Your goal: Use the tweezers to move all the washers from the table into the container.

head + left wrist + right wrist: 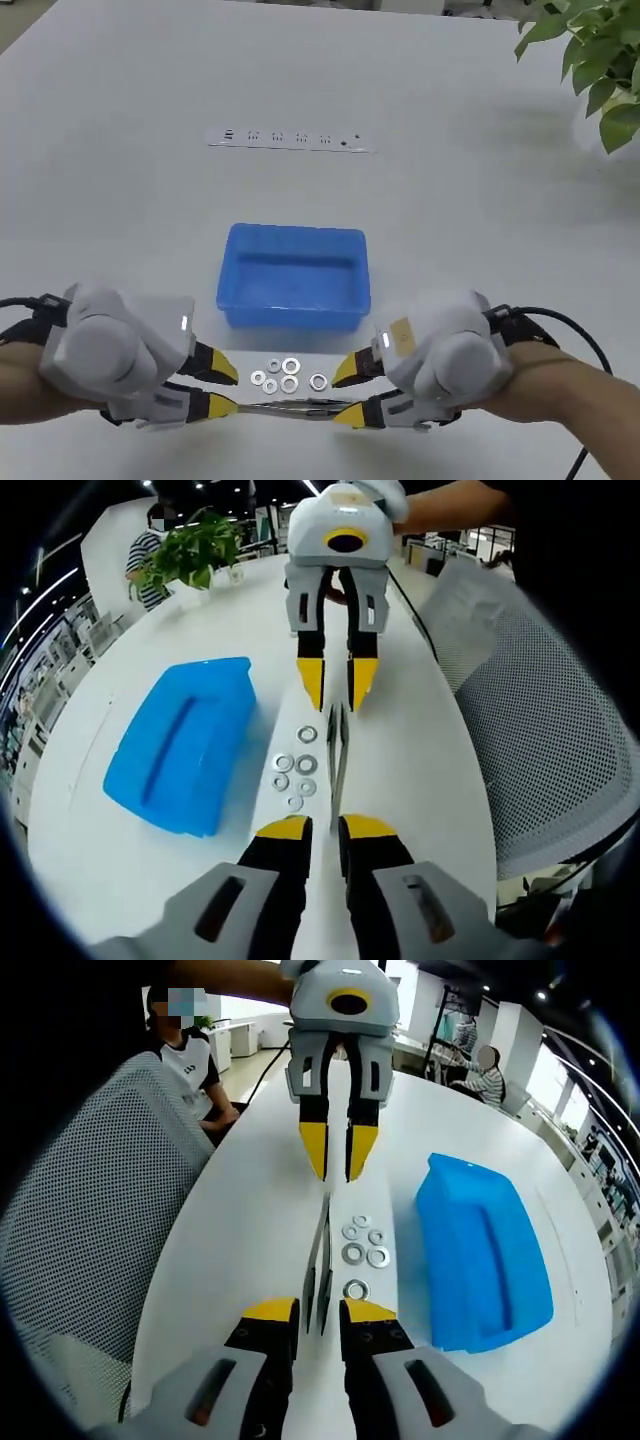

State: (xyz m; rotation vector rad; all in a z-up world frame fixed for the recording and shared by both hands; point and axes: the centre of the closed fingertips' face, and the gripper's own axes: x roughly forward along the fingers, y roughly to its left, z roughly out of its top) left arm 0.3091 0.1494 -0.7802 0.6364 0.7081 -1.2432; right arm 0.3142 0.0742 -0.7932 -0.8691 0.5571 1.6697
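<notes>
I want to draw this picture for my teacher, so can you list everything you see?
container: one, blue, middle of the table
washers: six, silver, clustered on the table in front of the container
tweezers: one pair, silver, lying on the table between the two claws
power strip: one, white, far side of the table
plant: one, green, far right corner
table: one, white
mesh chair: one, pale grey, beside the table
left claw: one, yellow-tipped, open, at the tweezers' left end
right claw: one, yellow-tipped, open, at the tweezers' right end
</notes>
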